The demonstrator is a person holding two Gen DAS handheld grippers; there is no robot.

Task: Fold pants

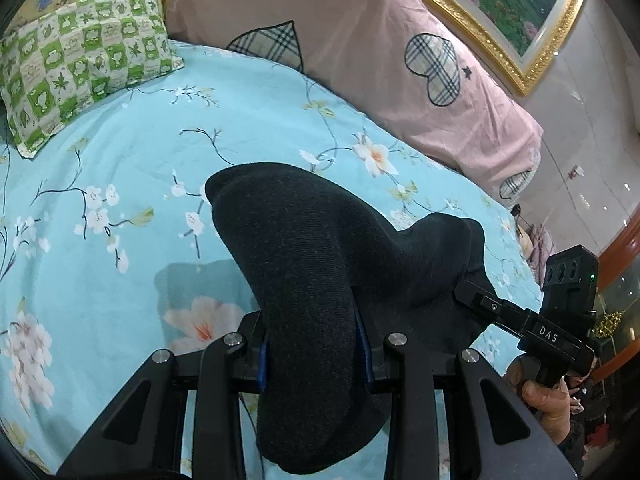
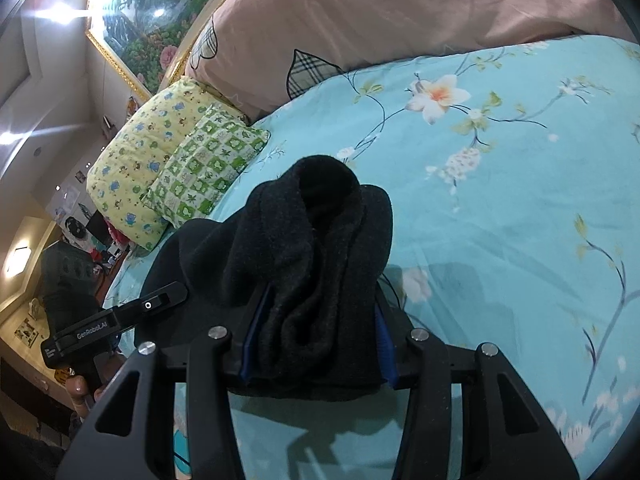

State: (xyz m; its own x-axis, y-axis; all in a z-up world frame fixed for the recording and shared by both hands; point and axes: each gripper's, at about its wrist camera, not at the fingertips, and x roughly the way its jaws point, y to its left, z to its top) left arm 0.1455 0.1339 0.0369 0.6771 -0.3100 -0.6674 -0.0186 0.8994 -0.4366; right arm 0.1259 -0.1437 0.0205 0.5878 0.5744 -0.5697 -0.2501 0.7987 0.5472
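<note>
Two grippers are clamped on the dark charcoal knitted pants [image 1: 320, 264], which are held bunched and lifted above the turquoise floral bedsheet [image 1: 120, 152]. In the left wrist view, the left gripper [image 1: 314, 352] is closed on a thick fold that fills the gap between its blue-padded fingers [image 1: 262, 364] and bulges forward past them. In the right wrist view, the right gripper [image 2: 316, 344] is likewise shut on a crumpled bundle [image 2: 316, 240] rising between its fingers [image 2: 384, 340].
</note>
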